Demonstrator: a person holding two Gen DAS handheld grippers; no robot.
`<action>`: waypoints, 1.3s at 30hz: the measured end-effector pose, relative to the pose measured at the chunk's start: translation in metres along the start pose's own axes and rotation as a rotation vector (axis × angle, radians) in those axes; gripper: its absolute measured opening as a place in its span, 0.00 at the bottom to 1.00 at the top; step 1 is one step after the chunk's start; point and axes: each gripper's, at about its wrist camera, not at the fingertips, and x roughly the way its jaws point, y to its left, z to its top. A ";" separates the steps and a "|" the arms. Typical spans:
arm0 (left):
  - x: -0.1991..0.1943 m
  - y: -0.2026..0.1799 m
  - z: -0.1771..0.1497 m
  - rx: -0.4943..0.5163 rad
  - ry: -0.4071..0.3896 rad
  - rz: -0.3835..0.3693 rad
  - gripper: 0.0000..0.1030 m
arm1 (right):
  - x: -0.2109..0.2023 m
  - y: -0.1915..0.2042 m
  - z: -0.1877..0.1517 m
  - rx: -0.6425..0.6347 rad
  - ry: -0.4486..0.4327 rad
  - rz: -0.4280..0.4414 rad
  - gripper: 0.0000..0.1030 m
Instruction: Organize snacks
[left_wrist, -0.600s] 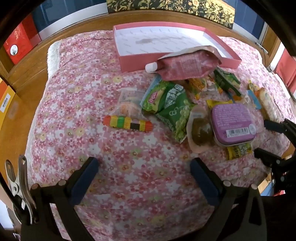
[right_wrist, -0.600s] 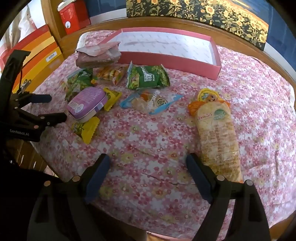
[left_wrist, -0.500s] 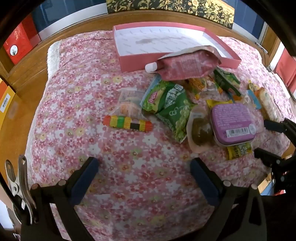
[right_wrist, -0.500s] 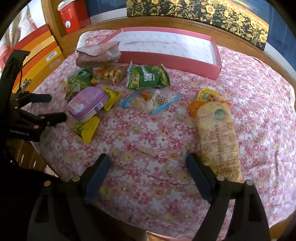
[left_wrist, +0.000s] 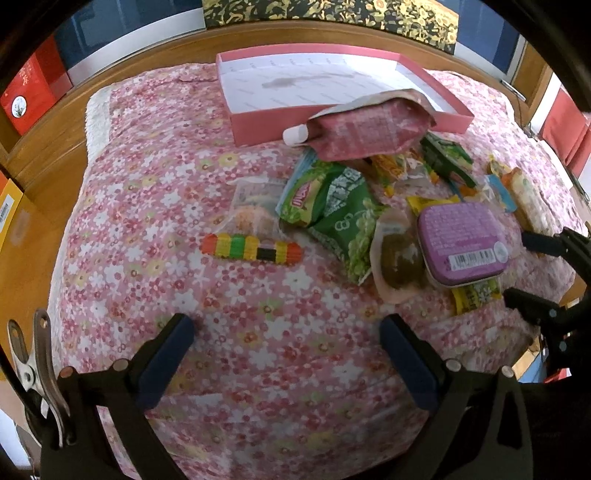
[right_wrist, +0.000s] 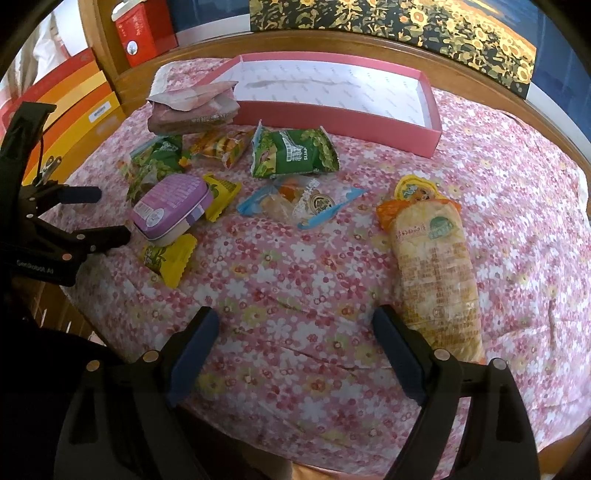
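Snacks lie scattered on a flowered pink cloth (left_wrist: 155, 206) in front of a shallow pink box (left_wrist: 255, 125) (right_wrist: 332, 110) that holds nothing. Among them are a purple tin (left_wrist: 461, 240) (right_wrist: 170, 206), green packets (left_wrist: 332, 206) (right_wrist: 291, 151), a striped candy stick (left_wrist: 251, 249), a pink pouch (left_wrist: 369, 127) (right_wrist: 192, 107) and a long bread bag (right_wrist: 436, 266). My left gripper (left_wrist: 286, 332) hovers open over bare cloth near the front, nothing between its fingers. My right gripper (right_wrist: 295, 321) is open too, its right finger beside the bread bag's near end.
Each gripper shows in the other's view: the right gripper (left_wrist: 535, 273) at the right edge, the left gripper (right_wrist: 85, 214) at the left edge beside the tin. A wooden frame (left_wrist: 44, 155) surrounds the cloth. Red and orange boxes (right_wrist: 74, 92) stand at the left.
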 end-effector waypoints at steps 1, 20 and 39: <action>0.000 0.000 0.001 0.002 -0.006 -0.001 1.00 | 0.000 0.000 -0.001 0.000 0.005 -0.001 0.87; 0.001 0.000 0.000 0.016 0.004 -0.038 1.00 | 0.000 0.001 0.003 -0.015 0.008 -0.009 0.87; -0.001 0.006 -0.009 -0.043 0.002 -0.112 0.99 | 0.001 0.001 0.004 -0.042 0.054 -0.039 0.87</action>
